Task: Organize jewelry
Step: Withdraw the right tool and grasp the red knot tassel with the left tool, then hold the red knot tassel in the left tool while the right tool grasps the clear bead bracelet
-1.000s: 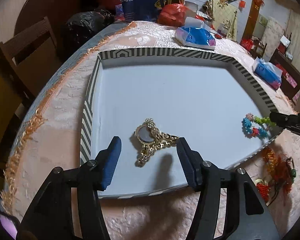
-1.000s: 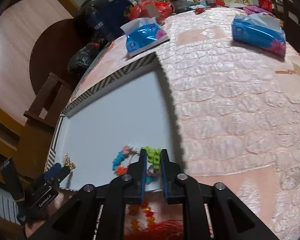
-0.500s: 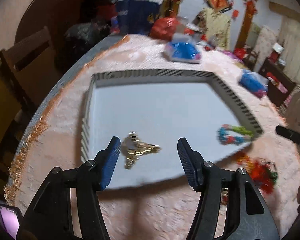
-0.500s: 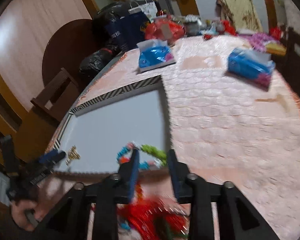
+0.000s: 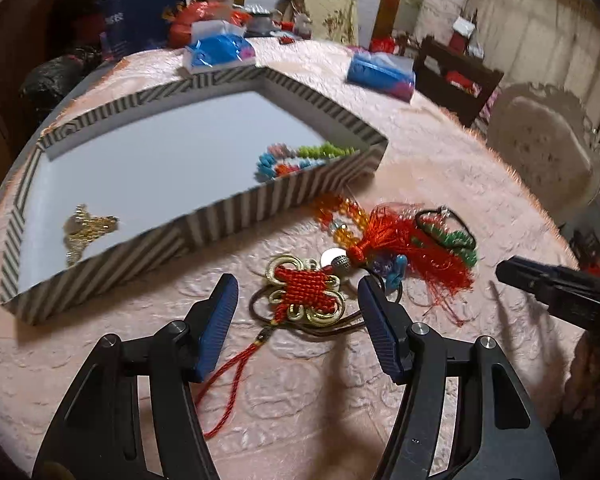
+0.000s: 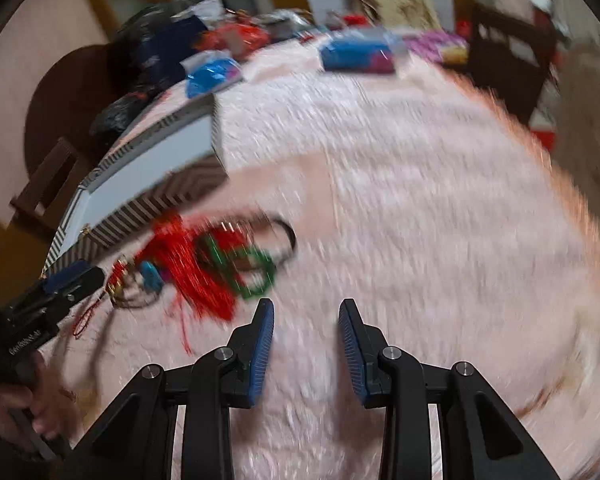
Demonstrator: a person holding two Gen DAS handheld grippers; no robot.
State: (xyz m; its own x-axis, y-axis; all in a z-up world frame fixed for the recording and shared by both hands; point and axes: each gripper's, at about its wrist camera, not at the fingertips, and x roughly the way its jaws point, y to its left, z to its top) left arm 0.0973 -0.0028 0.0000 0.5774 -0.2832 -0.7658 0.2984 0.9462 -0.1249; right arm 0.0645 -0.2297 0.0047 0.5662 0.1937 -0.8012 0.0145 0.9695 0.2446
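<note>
Jewelry lies in a loose pile on the pink embossed tablecloth [image 5: 420, 152], low and centre in the left wrist view. Nearest is a red knot ornament [image 5: 306, 288] with gold loops, seen between the tips of the left gripper [image 5: 298, 308], whose jaws stand apart and are opening, the pads clear of it. Just beyond, touching one another, lie a red tassel [image 5: 412, 240], orange beads [image 5: 340, 212] and a green bead bracelet [image 5: 456, 240]. The right gripper's tip juts in at that frame's right edge.

In the right wrist view, which is blurred, the right gripper [image 6: 306, 334] sits at lower centre with its jaws apart and opening over bare cloth, nothing between them. The pile shows left of centre there, beside the left gripper held by a hand [image 6: 32, 412] at lower left.

Farther back, in the left wrist view's left half, stands a striped tray [image 5: 228, 220]. It holds a gold chain piece [image 5: 86, 228] near its left corner and a multicoloured bead bracelet [image 5: 296, 158] by its right corner. Two blue tissue packs [image 5: 380, 74] lie beyond.
</note>
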